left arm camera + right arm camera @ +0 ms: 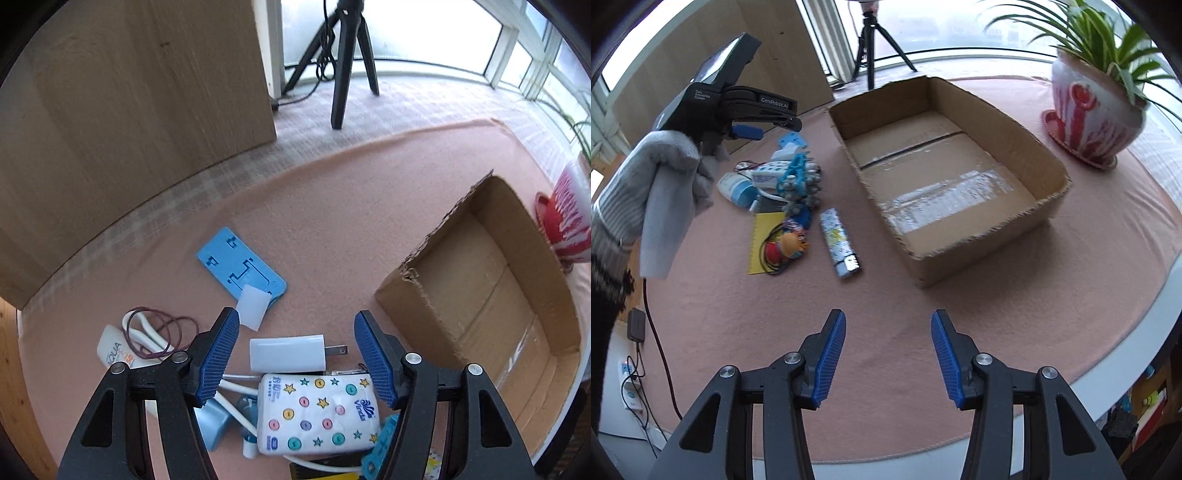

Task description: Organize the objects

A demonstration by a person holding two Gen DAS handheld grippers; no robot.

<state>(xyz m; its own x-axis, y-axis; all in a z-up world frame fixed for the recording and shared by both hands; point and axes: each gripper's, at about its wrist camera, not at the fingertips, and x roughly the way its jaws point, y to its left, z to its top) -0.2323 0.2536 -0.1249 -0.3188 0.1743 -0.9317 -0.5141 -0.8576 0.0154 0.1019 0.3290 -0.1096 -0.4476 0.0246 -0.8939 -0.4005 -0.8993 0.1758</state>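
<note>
**Black tools, blue pads, one grey glove**

Both tools share one build. The left gripper (295,350) and right gripper (888,354) have black plastic arms with triangular cut-outs, silver round screws at the pivots, and ribbed blue pads (831,360) on the inner finger faces. Seen from the right wrist, the left tool's black body carries white "GenRobot.AI" lettering. A hand (670,177) in a grey knitted glove grips it, with a dark patterned sleeve at the wrist.
</note>
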